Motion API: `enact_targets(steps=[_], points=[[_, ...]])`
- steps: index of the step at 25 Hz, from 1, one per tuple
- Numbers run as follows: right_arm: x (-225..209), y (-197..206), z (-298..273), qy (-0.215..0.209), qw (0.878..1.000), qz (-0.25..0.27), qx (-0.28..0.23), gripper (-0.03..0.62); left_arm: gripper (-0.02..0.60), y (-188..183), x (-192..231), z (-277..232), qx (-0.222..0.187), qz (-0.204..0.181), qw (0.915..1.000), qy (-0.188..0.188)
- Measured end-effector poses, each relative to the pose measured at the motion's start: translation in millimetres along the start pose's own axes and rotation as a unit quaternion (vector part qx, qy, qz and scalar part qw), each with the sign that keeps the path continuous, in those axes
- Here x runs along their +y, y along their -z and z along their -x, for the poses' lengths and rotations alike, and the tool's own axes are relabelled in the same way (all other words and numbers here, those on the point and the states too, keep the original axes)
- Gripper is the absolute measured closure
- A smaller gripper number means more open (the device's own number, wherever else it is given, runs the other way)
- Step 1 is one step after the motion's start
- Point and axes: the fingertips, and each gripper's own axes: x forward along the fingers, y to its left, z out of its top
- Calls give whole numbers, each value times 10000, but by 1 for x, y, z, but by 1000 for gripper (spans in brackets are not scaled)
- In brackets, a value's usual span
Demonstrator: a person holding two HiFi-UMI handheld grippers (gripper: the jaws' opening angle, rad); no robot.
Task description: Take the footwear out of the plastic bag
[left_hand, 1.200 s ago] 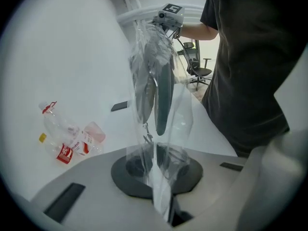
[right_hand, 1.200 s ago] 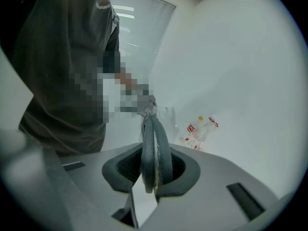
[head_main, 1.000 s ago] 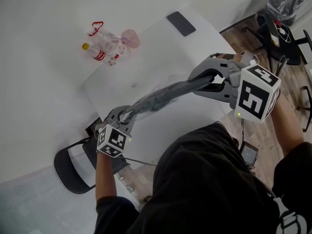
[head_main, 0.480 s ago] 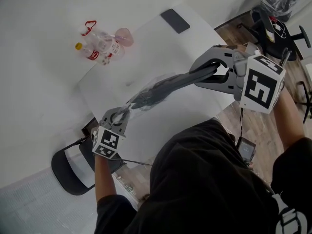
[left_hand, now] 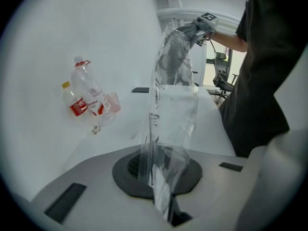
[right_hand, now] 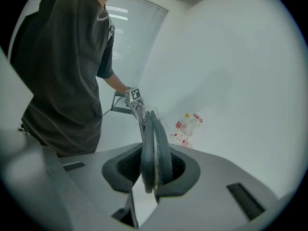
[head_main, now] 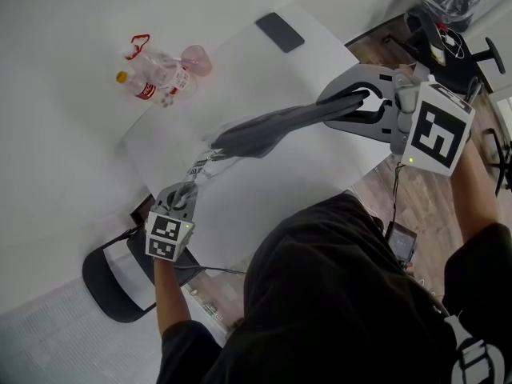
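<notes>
The right gripper [head_main: 344,104] is clenched on one end of a pair of flat dark grey slippers [head_main: 272,128], held in the air above the white table [head_main: 320,158]. Their left end sits in the mouth of a clear plastic bag [head_main: 204,162]. The left gripper [head_main: 186,190] pinches the bag's near end tight. Clear plastic bottles [head_main: 156,78] lie far left.

Left gripper [left_hand: 167,211] has its fingers [left_hand: 96,201] pinched together on the bottom end of a clear plastic bag [left_hand: 166,138]. The bag stretches straight up to the right gripper [left_hand: 199,25], with grey footwear [left_hand: 175,57] sitting in the top part. Off to the left, a few plastic bottles [left_hand: 86,100] lie on the white counter [left_hand: 211,124]. A dark flat thing [left_hand: 141,90] lies further back, and a person's dark shirt [left_hand: 269,71] fills the right side.
</notes>
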Motion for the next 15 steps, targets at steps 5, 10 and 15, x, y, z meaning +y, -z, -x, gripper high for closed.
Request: enact_targets(steps=[5,10,15], points=[[-20,7,15,604,9980,-172,-97,516,552,6,28,9,-74,789,9952,-581],[-44,10,28,1784,9795,-809,-481,516,552,-13,62,38,-193,1542,9715,-1788],[-68,-1,35,3132,9324,-1419,-1117,516,552,-41,79,59,-590,2486,9315,-2590]])
